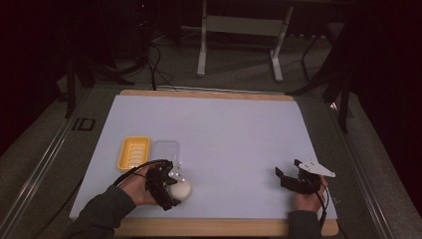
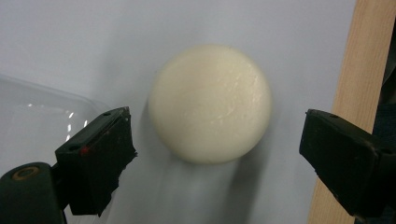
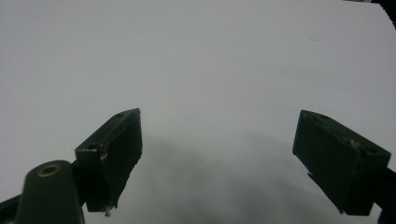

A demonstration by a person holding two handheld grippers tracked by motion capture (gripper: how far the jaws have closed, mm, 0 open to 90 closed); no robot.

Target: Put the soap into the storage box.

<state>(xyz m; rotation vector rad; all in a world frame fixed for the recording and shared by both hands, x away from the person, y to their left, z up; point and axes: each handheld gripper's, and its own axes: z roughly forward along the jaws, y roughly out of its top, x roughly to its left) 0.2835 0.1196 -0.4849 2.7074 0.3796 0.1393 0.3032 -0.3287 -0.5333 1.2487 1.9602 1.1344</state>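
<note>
— What's over on the left?

— A yellow tray (image 1: 134, 152) and a clear lid (image 1: 165, 149) lie just beyond the left gripper (image 1: 175, 186). Its jaws stand wide apart with a white ball (image 2: 210, 103) between them, neither pad touching it; the ball rests on the mat (image 1: 224, 134), near the table's wooden edge (image 2: 362, 88).

— And the right gripper (image 1: 286, 175)?

— Well apart from the ball, low over bare mat, jaws spread wide, gripping nothing.
</note>
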